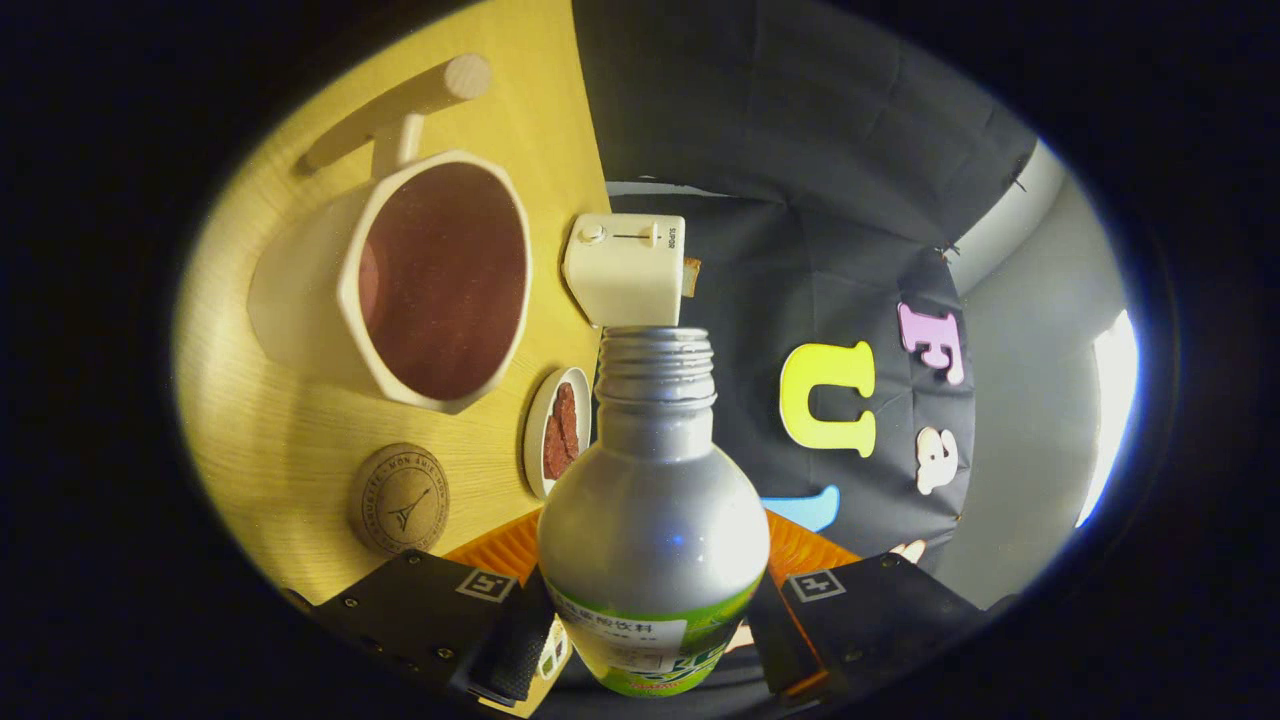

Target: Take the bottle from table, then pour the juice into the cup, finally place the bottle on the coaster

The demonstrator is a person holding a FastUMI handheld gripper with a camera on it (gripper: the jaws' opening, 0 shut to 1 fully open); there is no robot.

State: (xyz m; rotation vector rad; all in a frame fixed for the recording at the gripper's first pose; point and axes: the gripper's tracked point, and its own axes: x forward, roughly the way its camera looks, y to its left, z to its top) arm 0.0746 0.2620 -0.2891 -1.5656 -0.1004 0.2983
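The gripper (655,640) has its jaws clamped on the labelled belly of the uncapped aluminium bottle (655,520), tipped sideways. The smooth metal looks slippery and dentable, so the label band seems the surest hold. Beyond the bottle's neck, on the worktop (270,450), lie the cork coaster (400,499), then the handled cup (420,285).

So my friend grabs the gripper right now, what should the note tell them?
Gripper: shut on the silver bottle, which is uncapped and lifted off the table.
Cup: on the table beyond the fingers, dark reddish inside; I cannot tell whether that is juice.
Coaster: round cork one on the table, between the cup and the fingers, nothing on it.
Done: bottle picked up.
Left: pour into the cup if that is not done, then stand the bottle on the coaster.
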